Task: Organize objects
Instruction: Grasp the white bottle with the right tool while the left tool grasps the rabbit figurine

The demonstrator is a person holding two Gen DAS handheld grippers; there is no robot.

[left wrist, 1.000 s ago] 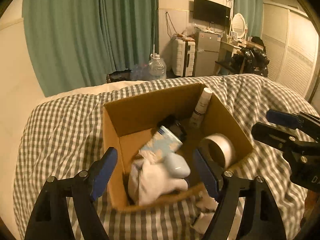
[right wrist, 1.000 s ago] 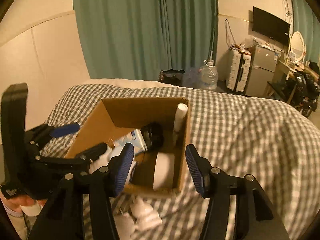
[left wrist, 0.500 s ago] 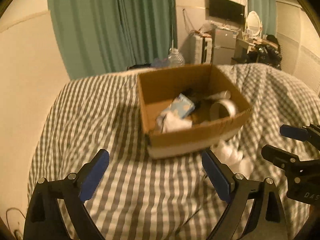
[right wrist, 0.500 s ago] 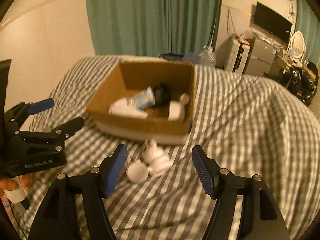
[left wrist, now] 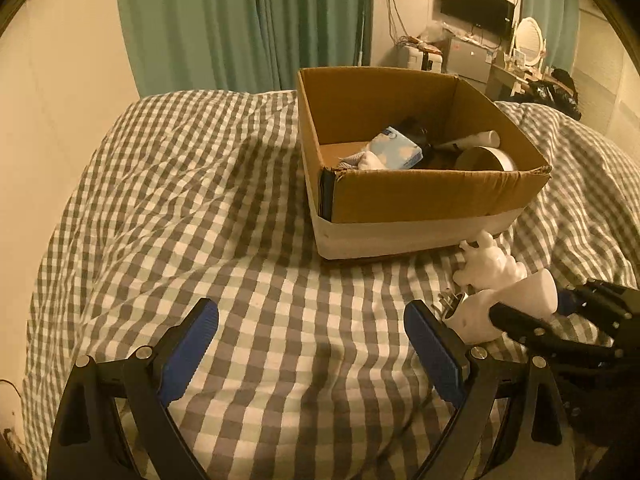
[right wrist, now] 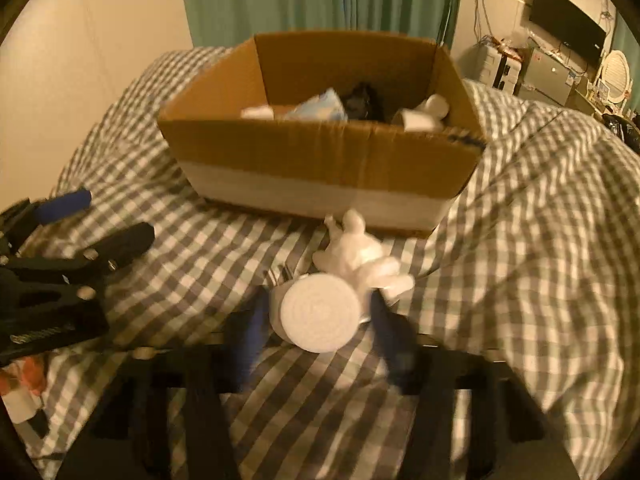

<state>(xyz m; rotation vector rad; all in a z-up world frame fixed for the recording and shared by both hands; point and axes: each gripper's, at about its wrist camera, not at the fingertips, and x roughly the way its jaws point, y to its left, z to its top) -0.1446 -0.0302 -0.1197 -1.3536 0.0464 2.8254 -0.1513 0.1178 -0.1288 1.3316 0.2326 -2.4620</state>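
Note:
A cardboard box stands on the checked bedspread, holding a blue tissue pack, a tape roll, a white tube and dark items. In front of it lies a white figurine lamp with a round white base. My right gripper is open, its blurred jaws on either side of the round base; I cannot tell if they touch it. My left gripper is open and empty over bare bedspread, left of the lamp.
The bedspread slopes off at the left towards a cream wall. Green curtains hang behind the bed. A TV, a fridge and a mirror stand at the far right. My left gripper also shows in the right wrist view.
Both grippers have pulled back from above the box and dropped low in front of it. The right gripper has come down around the white lamp's round base.

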